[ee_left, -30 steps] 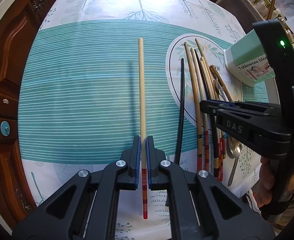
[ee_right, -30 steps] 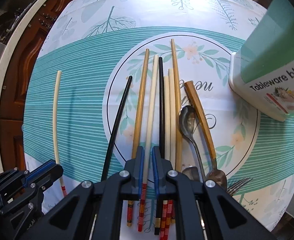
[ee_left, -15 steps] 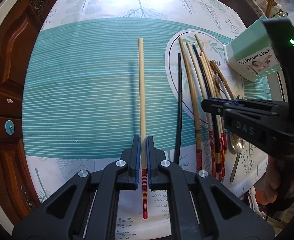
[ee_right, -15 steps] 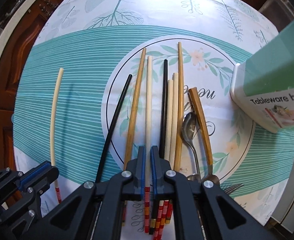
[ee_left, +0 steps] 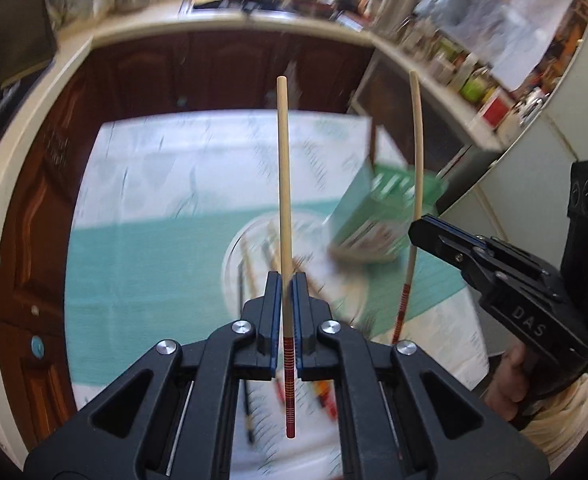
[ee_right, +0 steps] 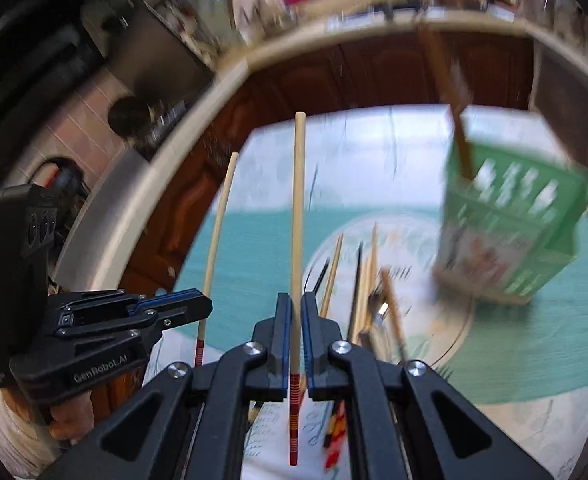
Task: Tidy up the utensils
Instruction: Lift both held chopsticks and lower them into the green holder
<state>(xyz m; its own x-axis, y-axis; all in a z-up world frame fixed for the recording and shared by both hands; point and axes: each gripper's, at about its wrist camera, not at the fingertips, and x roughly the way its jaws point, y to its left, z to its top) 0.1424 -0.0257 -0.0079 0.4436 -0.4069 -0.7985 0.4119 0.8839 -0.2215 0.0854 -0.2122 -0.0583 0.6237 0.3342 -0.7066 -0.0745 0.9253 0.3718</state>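
My left gripper is shut on a pale chopstick with a red-striped end, held up off the table. My right gripper is shut on a matching pale chopstick, also lifted. Each gripper shows in the other's view: the right gripper at the right of the left wrist view with its chopstick, the left gripper at the left of the right wrist view with its chopstick. Several chopsticks and a spoon lie on the round print below. A green utensil holder stands to the right with a brown utensil in it.
The table wears a teal-and-white cloth. Dark wooden cabinets and a cluttered counter curve around behind it. A person's hand grips the right tool. The background is motion-blurred.
Both grippers rose well off the table, each carrying its chopstick up with it. The views tilted up from the tablecloth to the cabinets and counter.
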